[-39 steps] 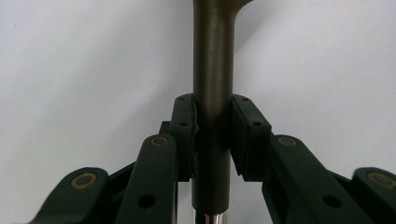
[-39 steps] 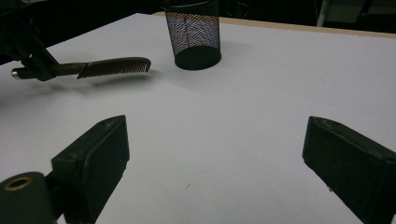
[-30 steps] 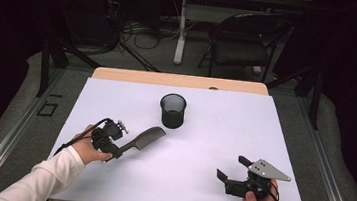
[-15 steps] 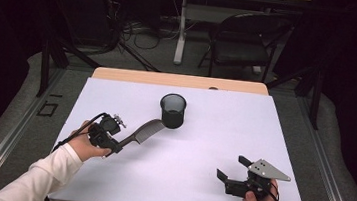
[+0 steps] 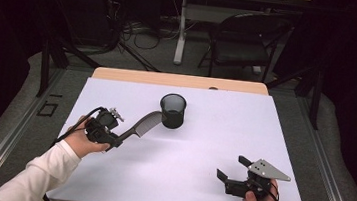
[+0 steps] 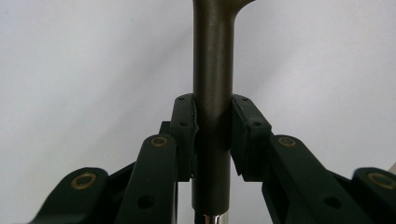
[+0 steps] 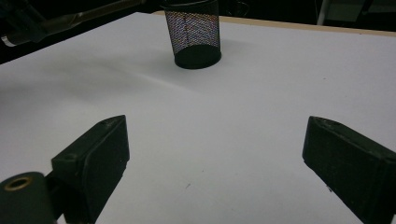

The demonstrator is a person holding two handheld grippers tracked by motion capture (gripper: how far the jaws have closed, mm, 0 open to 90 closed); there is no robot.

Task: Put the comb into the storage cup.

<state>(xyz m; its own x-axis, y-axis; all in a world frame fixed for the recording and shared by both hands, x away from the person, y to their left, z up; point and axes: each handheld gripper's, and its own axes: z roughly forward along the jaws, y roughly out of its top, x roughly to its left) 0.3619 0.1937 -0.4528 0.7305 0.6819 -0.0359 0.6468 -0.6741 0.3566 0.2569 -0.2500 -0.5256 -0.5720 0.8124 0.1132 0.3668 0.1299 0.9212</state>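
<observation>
Table (image 5: 198, 183), white top, person seated at near edge. Mesh cup (image 5: 173, 111) upright, left of centre toward far side. Comb (image 5: 139, 126) clear of the table, toothed head up beside cup rim at its left, handle running down-left into left gripper (image 5: 118, 140). Left gripper clenched on comb handle (pads pressed to both sides of it in left gripper view (image 6: 212, 135)). Right gripper (image 5: 229, 170) parked at near right, jaws spread wide, nothing between them, well apart from cup.

Step in hand, by judgement: comb into cup. To do well: carry head over the rim, tip handle toward upright before lowering, release only once the head sits inside; cup likely light (mesh), so avoid nudging the wall or it could slide or topple.

Hard to read: comb teeth blurred in high view; comb head cropped at top of left gripper view; cup interior dark, contents not discernible; cup rim cut off in right gripper view (image 7: 192, 32).
</observation>
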